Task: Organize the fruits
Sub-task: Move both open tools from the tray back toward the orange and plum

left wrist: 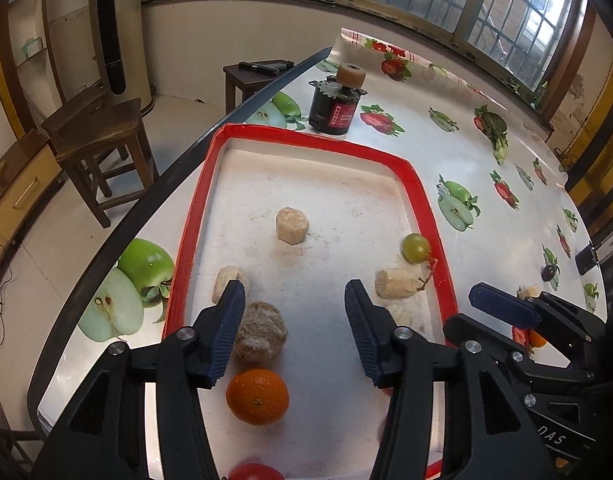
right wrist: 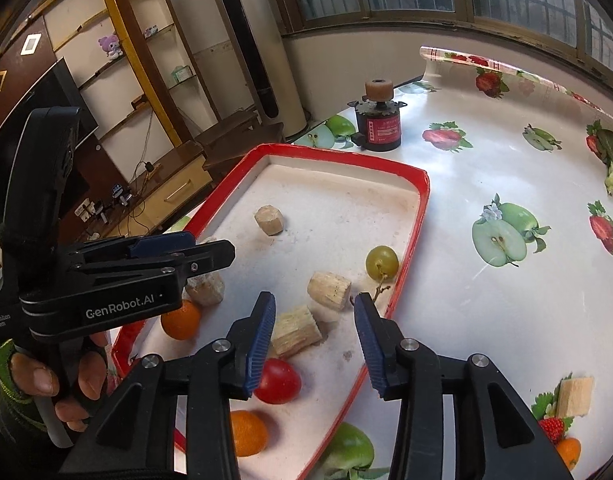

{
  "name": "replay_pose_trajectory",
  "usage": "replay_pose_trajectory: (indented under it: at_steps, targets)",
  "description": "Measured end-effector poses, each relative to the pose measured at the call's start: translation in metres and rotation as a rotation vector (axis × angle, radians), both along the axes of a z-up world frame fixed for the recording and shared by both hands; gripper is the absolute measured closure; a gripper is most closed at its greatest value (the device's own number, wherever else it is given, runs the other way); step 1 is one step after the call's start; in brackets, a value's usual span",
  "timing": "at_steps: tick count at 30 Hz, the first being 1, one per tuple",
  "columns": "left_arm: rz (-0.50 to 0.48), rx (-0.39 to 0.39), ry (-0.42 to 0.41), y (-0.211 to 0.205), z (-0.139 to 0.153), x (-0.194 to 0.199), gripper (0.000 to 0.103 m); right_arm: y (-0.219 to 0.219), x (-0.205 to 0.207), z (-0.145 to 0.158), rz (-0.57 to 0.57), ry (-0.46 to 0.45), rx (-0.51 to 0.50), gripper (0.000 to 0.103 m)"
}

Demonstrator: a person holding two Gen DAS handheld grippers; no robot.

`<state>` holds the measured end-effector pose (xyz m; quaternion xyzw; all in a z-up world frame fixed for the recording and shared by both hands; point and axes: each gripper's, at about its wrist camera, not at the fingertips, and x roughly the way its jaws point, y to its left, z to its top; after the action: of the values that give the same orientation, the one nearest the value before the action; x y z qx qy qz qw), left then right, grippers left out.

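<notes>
Left wrist view: the left gripper (left wrist: 294, 312) hangs over the near half of the red-rimmed tray (left wrist: 194, 216), its tongs apart with nothing between the pads. An orange (left wrist: 257, 396) lies inside the tray at the near end, just below the left finger, with a rough brown lump (left wrist: 260, 336) touching or almost touching it on the far side. A green grape (left wrist: 416, 247) rests by the tray's right wall, and pale cut chunks (left wrist: 292, 225) are scattered around the tray's middle. A tomato (left wrist: 253, 473) peeks in at the near edge.

Right wrist view: the right gripper (right wrist: 314, 328) also stands with tongs apart and empty, above the tray's near right part. The tomato (right wrist: 276, 381) sits just under its left finger, and a second orange (right wrist: 246, 432) lies nearer still. Outside the tray, to its right on the tablecloth, a pale cube (right wrist: 574, 396) and a small orange fruit (right wrist: 568, 452) wait.

Both look freshly set down, so the next pick is probably the pieces still outside the tray. Lift clear of the rim first, approach the cube squarely across its flat sides, and close gently on the soft fruit.
</notes>
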<state>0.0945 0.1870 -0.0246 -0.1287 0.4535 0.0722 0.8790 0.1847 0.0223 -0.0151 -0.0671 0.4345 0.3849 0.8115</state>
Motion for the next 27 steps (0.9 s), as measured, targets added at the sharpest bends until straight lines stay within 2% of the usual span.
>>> replay_pose_trajectory:
  at_steps: [10, 14, 18, 27]
  targets:
    - [-0.052, 0.014, -0.03, -0.037, 0.009, -0.018, 0.052, -0.043, -0.022, 0.004, -0.071, 0.004, 0.014, 0.057]
    - [-0.057, 0.026, -0.042, -0.052, 0.013, -0.025, 0.053, -0.063, -0.027, 0.004, -0.099, 0.003, 0.007, 0.057]
    - [-0.063, 0.04, -0.057, -0.067, 0.016, -0.033, 0.053, -0.086, -0.035, 0.003, -0.143, -0.009, -0.003, 0.05]
    - [-0.123, 0.058, -0.06, -0.106, 0.018, -0.044, 0.053, -0.137, -0.046, 0.002, -0.244, -0.037, -0.037, 0.049]
